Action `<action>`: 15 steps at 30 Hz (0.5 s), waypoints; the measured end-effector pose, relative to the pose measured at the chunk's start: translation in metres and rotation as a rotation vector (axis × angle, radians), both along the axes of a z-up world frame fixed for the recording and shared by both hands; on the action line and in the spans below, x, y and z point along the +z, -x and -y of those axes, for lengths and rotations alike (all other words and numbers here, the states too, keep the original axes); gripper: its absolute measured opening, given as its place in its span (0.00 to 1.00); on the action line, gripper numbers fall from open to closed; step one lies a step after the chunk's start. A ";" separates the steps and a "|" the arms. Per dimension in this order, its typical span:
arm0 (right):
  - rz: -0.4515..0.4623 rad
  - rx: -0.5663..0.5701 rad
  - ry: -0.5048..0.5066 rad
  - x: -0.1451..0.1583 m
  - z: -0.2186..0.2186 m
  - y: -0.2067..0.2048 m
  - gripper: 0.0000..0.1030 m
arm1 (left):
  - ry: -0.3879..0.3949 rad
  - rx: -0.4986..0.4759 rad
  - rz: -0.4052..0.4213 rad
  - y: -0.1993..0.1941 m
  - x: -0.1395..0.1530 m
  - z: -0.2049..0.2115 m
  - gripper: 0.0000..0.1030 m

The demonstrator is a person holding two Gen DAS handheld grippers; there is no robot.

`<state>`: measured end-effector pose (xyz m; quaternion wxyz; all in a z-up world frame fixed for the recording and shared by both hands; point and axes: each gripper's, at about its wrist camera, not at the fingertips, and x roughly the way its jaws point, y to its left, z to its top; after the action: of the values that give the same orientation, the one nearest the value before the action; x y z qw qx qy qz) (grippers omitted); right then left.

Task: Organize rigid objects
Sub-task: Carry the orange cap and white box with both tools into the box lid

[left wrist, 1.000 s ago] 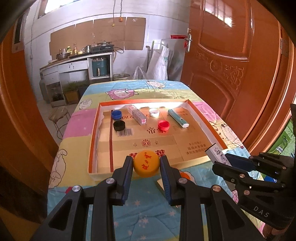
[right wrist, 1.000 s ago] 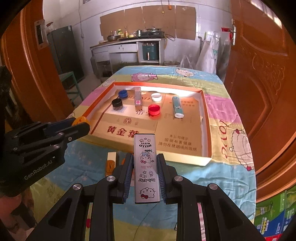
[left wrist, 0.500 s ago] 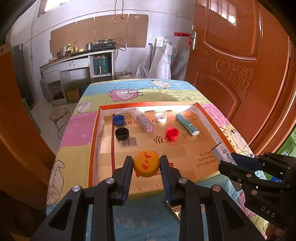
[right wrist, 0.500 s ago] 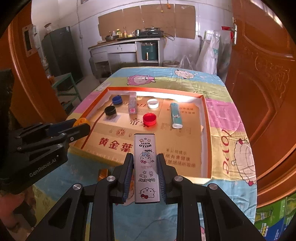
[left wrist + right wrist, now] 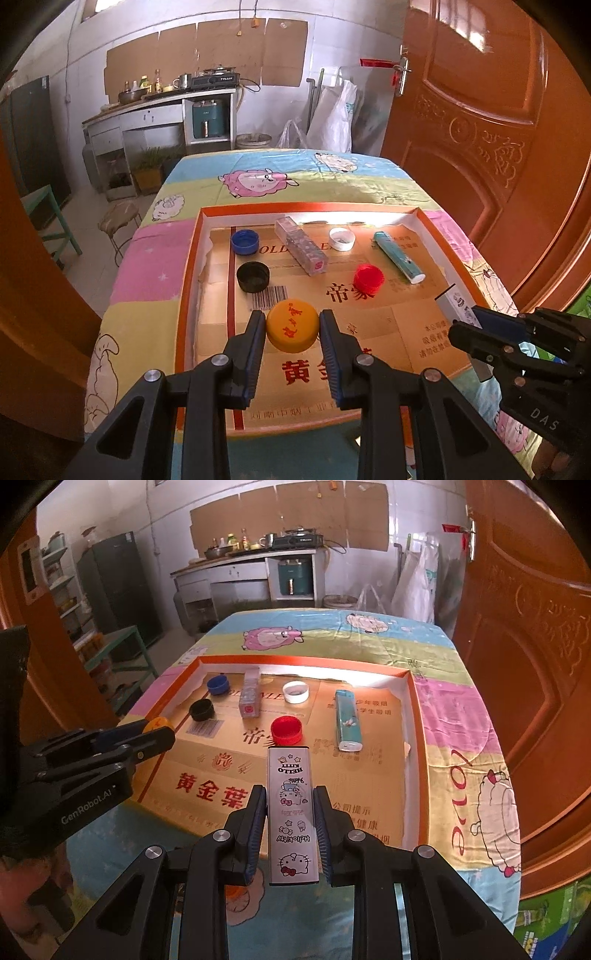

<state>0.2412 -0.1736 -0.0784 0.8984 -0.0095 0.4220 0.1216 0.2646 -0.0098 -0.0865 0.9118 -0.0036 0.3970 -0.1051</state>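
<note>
My left gripper (image 5: 292, 325) is shut on a yellow bottle cap (image 5: 292, 325) and holds it over the near left part of the cardboard tray (image 5: 384, 332). My right gripper (image 5: 290, 801) is shut on a silver Hello Kitty case (image 5: 291, 812) over the tray's near edge (image 5: 207, 821). In the tray lie a blue cap (image 5: 244, 242), a black cap (image 5: 253, 277), a clear box (image 5: 301, 245), a white cap (image 5: 341, 239), a red cap (image 5: 368, 278) and a teal tube (image 5: 398, 256). The right gripper also shows in the left wrist view (image 5: 476, 325).
The tray sits on a table with a cartoon sheep cloth (image 5: 476, 738). An orange wooden door (image 5: 480, 122) stands close on the right. A stool (image 5: 120, 218) and a green chair (image 5: 48, 218) stand left of the table. A kitchen counter (image 5: 162, 110) is at the back.
Both grippers have moved forward over the tray with their objects still held. The tray now lies nearer and lower in both views.
</note>
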 end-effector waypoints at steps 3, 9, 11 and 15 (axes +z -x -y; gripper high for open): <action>-0.004 -0.003 -0.002 -0.003 0.002 -0.007 0.26 | 0.001 0.000 -0.008 -0.006 -0.004 0.000 0.29; -0.018 -0.012 -0.009 -0.012 0.005 -0.020 0.26 | 0.006 0.000 -0.026 -0.018 -0.013 0.003 0.29; -0.022 -0.015 -0.009 -0.015 0.006 -0.024 0.26 | 0.006 -0.002 -0.031 -0.022 -0.015 0.005 0.29; -0.032 -0.021 -0.011 -0.021 0.008 -0.031 0.26 | 0.008 -0.010 -0.038 -0.029 -0.020 0.009 0.29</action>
<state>0.2725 -0.1818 -0.0992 0.8928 0.0019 0.4356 0.1144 0.2935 -0.0185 -0.1066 0.9036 -0.0071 0.4138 -0.1110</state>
